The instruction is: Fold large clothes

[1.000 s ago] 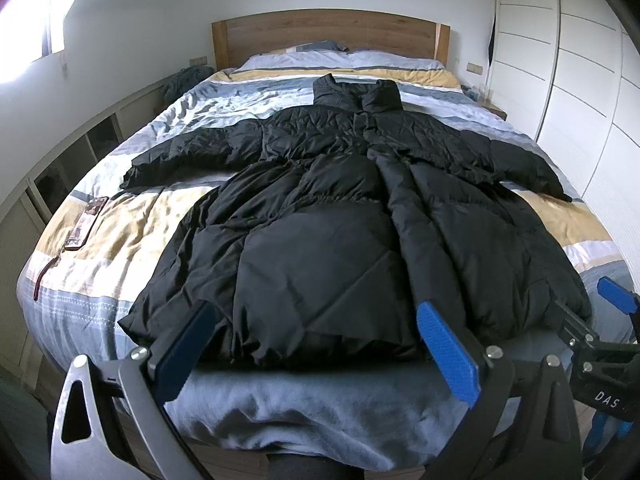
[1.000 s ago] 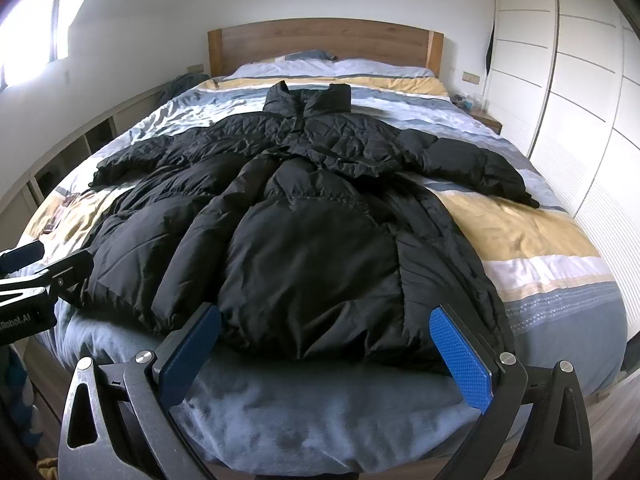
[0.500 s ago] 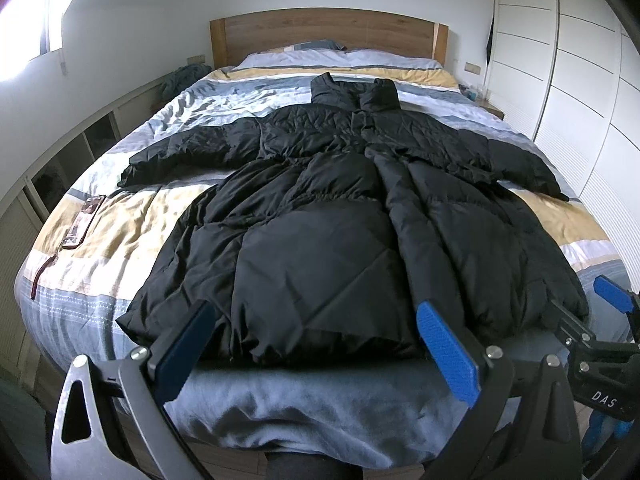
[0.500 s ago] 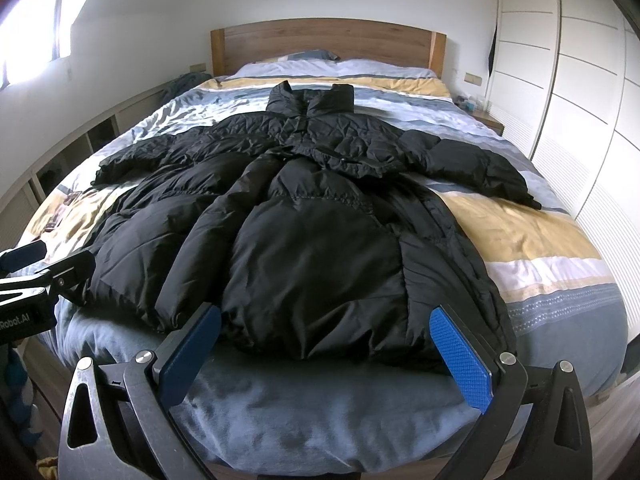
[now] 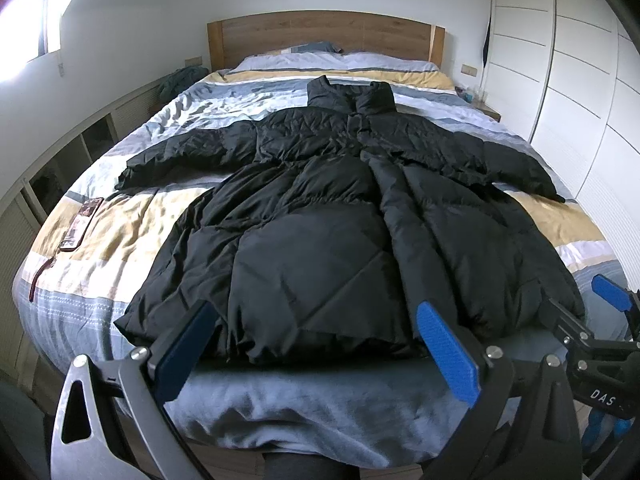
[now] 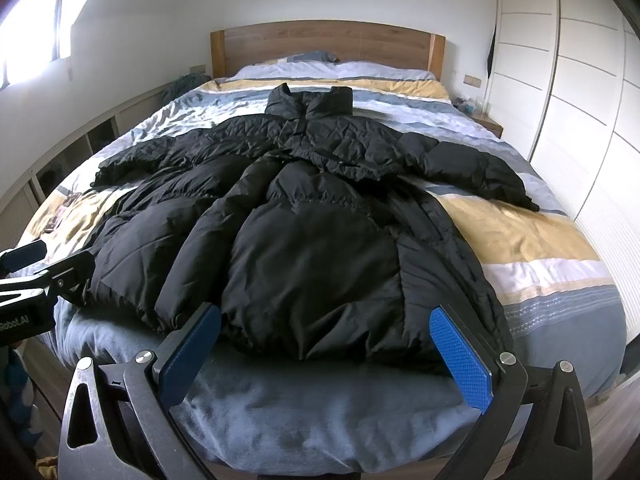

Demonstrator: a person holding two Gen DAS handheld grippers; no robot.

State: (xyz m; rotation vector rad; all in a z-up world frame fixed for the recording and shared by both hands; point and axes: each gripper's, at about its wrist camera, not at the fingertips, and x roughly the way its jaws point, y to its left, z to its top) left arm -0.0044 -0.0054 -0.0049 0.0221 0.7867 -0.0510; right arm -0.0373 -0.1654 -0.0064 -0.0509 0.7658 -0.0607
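The black puffer coat (image 5: 340,236) lies spread flat on the bed (image 5: 120,240), collar toward the headboard, sleeves out — laid open so I can fold it. I hold left gripper (image 5: 320,344) and right gripper (image 6: 328,348) at its hem, jaws wide, empty
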